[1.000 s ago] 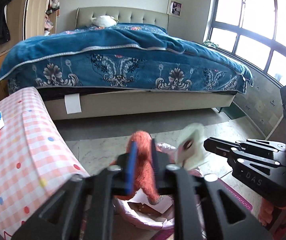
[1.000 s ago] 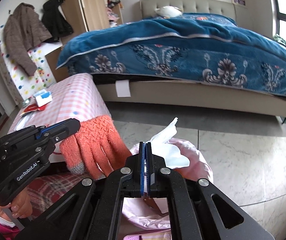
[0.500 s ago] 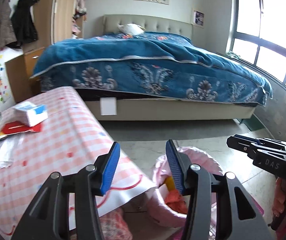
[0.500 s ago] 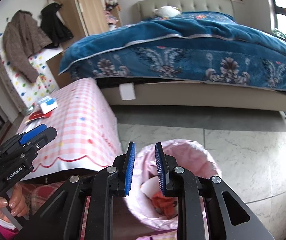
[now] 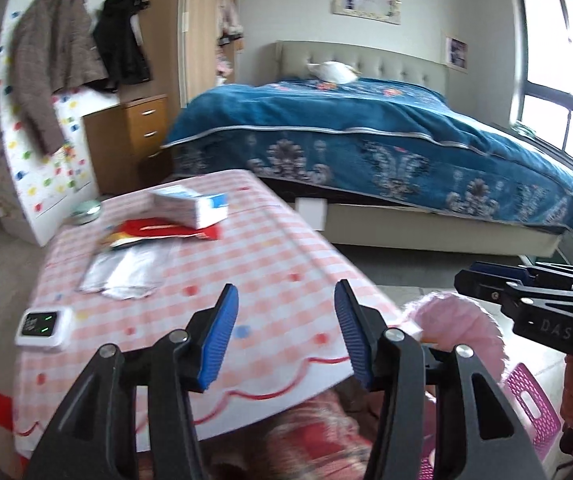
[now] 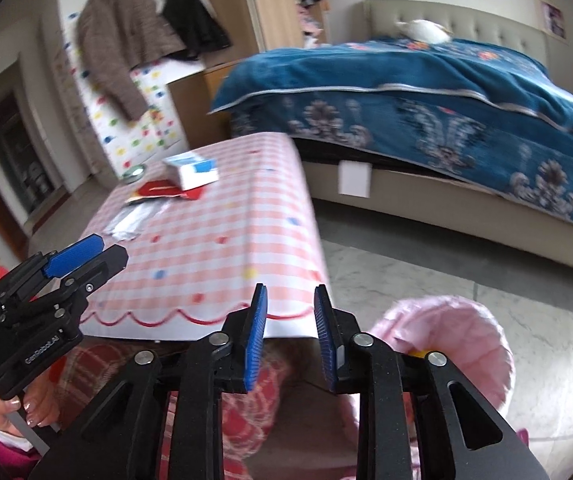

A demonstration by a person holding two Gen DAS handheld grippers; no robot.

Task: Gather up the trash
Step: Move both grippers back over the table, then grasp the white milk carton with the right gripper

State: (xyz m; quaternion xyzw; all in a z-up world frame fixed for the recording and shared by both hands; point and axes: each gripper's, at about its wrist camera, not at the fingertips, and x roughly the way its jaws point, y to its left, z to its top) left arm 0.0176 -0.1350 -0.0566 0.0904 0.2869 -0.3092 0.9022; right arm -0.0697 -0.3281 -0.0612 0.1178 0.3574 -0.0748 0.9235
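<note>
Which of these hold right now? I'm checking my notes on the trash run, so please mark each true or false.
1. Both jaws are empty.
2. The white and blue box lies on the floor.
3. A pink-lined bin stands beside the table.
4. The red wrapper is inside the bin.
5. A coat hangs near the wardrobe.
1. True: the left gripper and right gripper stand open with nothing between them; both have just been opening.
2. False: the white and blue box lies on the checked tablecloth.
3. True: the pink-lined bin stands by the table's end.
4. False: the red wrapper lies on the table under the box.
5. True: a brown coat hangs there.
</note>
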